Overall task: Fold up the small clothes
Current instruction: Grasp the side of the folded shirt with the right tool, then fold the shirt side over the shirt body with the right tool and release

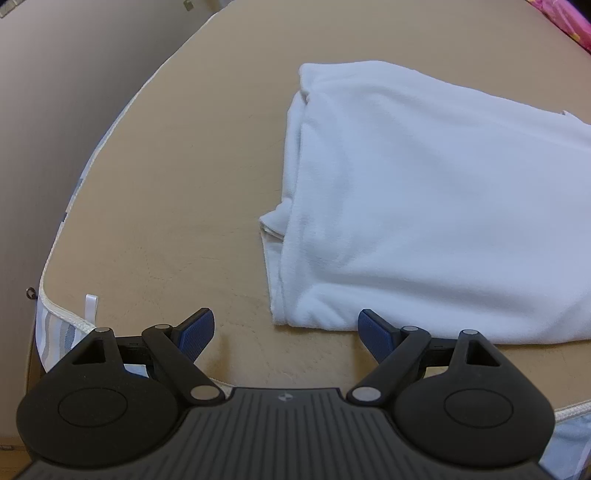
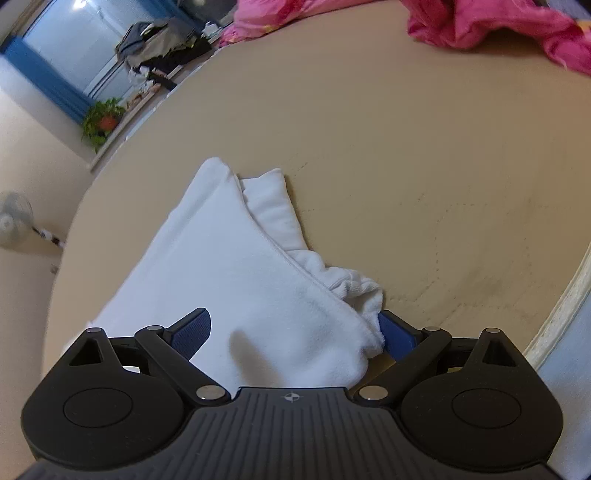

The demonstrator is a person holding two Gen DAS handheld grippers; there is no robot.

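White fleece garment (image 1: 424, 206) on the bed (image 1: 177, 184) looks soft and floppy; best pinched at its hemmed corner. Left gripper (image 1: 286, 328) and right gripper (image 2: 295, 328) gape, released.

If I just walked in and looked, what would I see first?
First you'd spot the fluffy white garment, folded and lying on the tan bed cover. The open right gripper is right over its near corner, and the open left gripper waits by its front edge. Far at the back, a bright pink blanket is bunched up on the bed.
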